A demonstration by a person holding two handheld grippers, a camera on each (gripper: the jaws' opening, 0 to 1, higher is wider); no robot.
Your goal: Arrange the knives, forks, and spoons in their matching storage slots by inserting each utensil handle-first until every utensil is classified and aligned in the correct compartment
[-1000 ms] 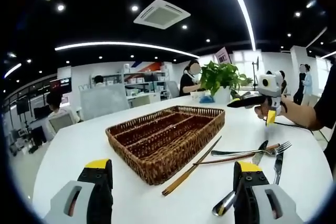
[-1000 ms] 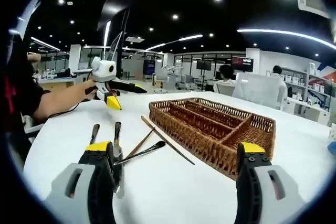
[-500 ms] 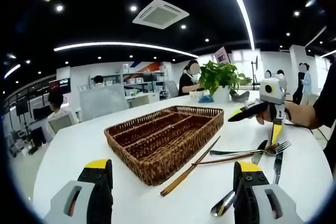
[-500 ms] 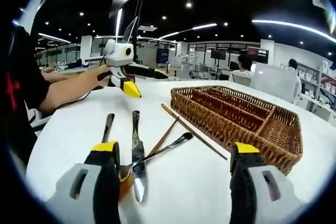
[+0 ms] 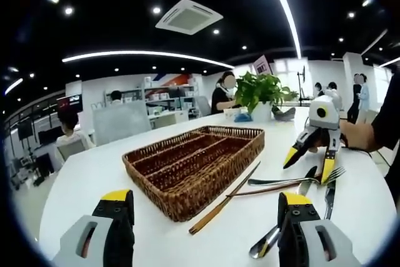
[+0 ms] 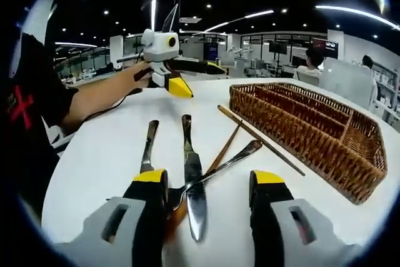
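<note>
Now, on a white table [image 6: 94,154], the right gripper [image 6: 208,187] comes low over the utensil pile, jaws spread w/ nothing between them yet. A knife [image 6: 193,179] lies blade toward the camera between the jaws; a fork [image 6: 219,167] crosses it diagonally, a second piece [image 6: 149,145] lies just left, and two chopsticks [image 6: 259,139] angle toward the wicker tray [image 6: 312,129].

From the left gripper view, the left gripper [image 5: 206,201] hovers open and empty, the tray [image 5: 187,167] ahead of it, the chopsticks [image 5: 228,198] along the tray's near side, the fork [image 5: 300,179] beyond and a spoon [image 5: 265,245] beside the right jaw. The right gripper [image 5: 307,166] tilts down over the fork there.

Likely step: first pick. To do it well, close on one handle only, clear of where fork and knife overlap, so the neighbour isn't dragged. Grip mid-handle, lift straight, then turn handle-end toward the tray. Tray slots look empty, so sorting seems not begun; which slot suits which utensil can't be told.
</note>
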